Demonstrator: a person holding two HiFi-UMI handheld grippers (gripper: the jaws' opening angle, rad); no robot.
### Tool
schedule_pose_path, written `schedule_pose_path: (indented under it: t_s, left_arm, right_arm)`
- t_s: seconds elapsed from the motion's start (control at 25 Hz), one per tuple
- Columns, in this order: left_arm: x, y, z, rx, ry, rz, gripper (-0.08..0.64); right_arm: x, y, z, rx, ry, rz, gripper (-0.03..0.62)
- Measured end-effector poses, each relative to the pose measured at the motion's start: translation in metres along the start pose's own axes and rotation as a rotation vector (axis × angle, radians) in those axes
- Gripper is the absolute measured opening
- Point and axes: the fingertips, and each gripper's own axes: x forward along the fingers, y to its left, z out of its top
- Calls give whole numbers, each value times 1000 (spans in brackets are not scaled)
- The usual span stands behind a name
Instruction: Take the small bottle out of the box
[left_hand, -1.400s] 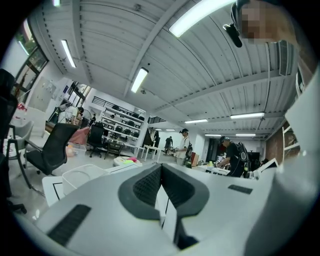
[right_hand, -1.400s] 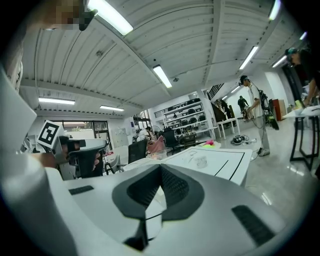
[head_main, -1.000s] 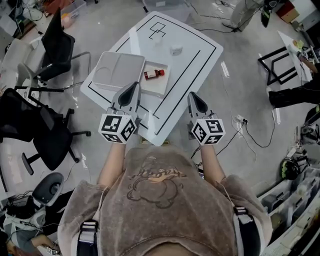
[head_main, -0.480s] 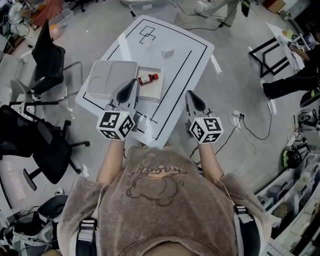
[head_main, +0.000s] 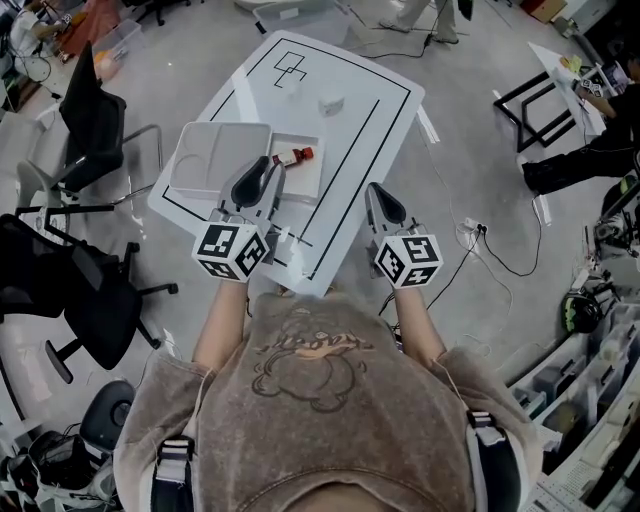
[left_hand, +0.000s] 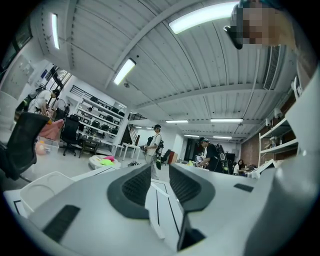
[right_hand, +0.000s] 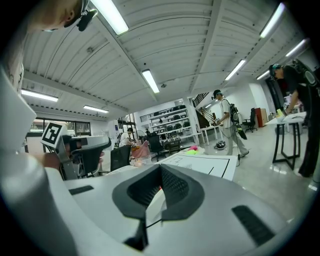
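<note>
Small reddish-brown bottle (head_main: 293, 157) lies on its side in the shallow white open box (head_main: 312, 180), near the box's far left corner. The box sits on the white tabletop with black lines (head_main: 372, 130), with a pale grey rectangular tray (head_main: 215, 155) against its left side. Left claw (head_main: 263, 172) points at the bottle, tips just beside it in the head view and not touching it. Its jaws are opening, a narrow gap with nothing between them. Right claw (head_main: 373, 192) is over the near part of the tabletop, well apart from the bottle, tips together and empty. Small white object (head_main: 330, 104) lies farther back on the tabletop.
</note>
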Motion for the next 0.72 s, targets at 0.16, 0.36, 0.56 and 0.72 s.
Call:
schedule_pose_path:
  t_s: [0.16, 0.36, 0.56, 0.72]
  left_arm:
    - [1, 0, 1, 8, 7, -12, 154]
    - [6, 1, -7, 5, 52, -32, 252]
    - [23, 7, -19, 67, 132, -55, 342]
    - [36, 12, -26, 132, 199, -88, 347]
  right_arm:
    - [0, 2, -2, 2, 1, 3, -3]
    - [-3, 1, -4, 1, 8, -1, -3]
    - [0, -3, -3, 9, 3, -8, -3]
    - [-3, -5, -5, 12, 3, -12, -3]
